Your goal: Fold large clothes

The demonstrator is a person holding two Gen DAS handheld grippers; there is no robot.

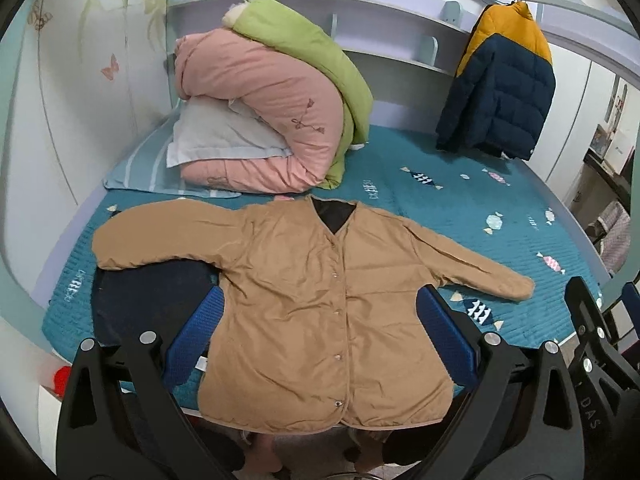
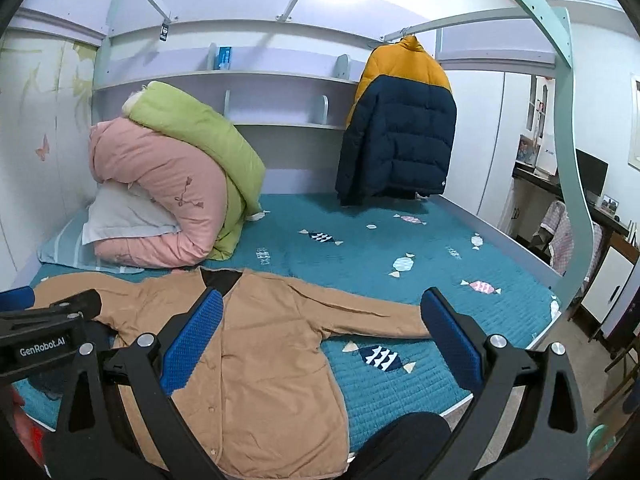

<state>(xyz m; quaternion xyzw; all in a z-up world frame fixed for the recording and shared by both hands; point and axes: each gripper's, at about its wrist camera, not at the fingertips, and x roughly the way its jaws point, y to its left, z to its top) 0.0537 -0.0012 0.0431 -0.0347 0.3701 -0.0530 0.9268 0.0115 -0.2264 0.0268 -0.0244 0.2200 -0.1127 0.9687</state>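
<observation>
A tan button-front jacket (image 1: 316,300) lies flat and face up on the teal bed cover (image 1: 460,216), sleeves spread to both sides, hem at the near edge. It also shows in the right wrist view (image 2: 260,364). My left gripper (image 1: 320,328) is open and empty, held above the jacket's body near the front of the bed. My right gripper (image 2: 322,332) is open and empty, above the jacket's right side and right sleeve (image 2: 360,312). The right gripper's body shows at the right edge of the left wrist view (image 1: 592,340), and the left gripper's body at the left of the right wrist view (image 2: 44,340).
Rolled pink and green quilts (image 1: 272,108) and a pale pillow (image 1: 216,132) lie at the back left of the bed. A navy and yellow puffer jacket (image 1: 504,84) hangs at the back right. A dark cloth (image 1: 148,300) lies under the left sleeve. A desk and chair (image 2: 568,232) stand at right.
</observation>
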